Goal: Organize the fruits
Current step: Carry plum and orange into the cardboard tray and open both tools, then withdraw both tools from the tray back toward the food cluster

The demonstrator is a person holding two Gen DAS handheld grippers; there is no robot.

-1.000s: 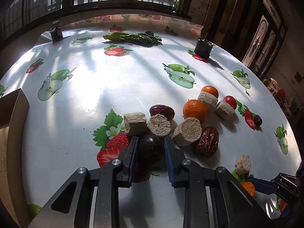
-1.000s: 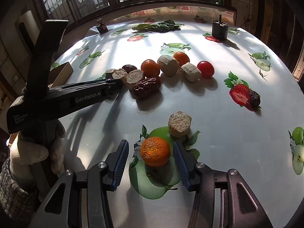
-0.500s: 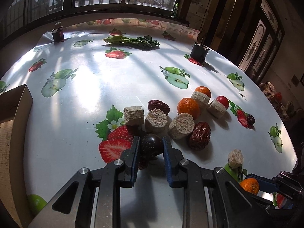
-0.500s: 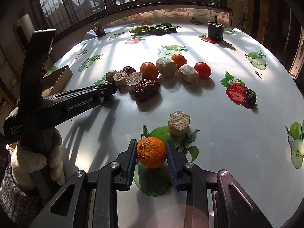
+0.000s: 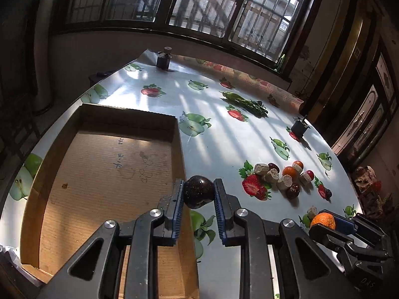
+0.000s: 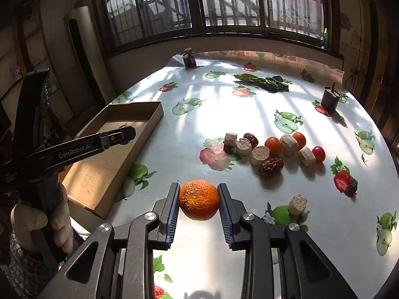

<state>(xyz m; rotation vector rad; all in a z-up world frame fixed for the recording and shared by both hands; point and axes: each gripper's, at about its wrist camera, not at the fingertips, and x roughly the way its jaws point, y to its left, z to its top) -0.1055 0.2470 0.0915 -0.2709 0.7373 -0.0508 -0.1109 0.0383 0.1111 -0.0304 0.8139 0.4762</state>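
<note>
My left gripper (image 5: 198, 194) is shut on a dark purple plum (image 5: 198, 191) and holds it in the air over the right rim of the shallow cardboard box (image 5: 104, 164). My right gripper (image 6: 198, 200) is shut on an orange mandarin (image 6: 198, 199), lifted above the table; it also shows in the left wrist view (image 5: 323, 220). The box also shows at the left of the right wrist view (image 6: 109, 159), with the left gripper's fingers (image 6: 122, 134) over it. A pile of fruit (image 6: 269, 149) lies mid-table: mandarins, red dates, a cherry tomato and beige cut chunks.
A single beige chunk (image 6: 297, 204) lies on a printed apple at the right. Leafy greens (image 6: 264, 82) and two small dark jars (image 6: 329, 99) (image 6: 190, 61) stand toward the table's far side. The tablecloth has printed fruit. The table edge curves close at the right.
Both grippers rose from the table with their fruit. The left one swung left from the pile to over the box rim. The right one lifted the mandarin off the printed apple.
</note>
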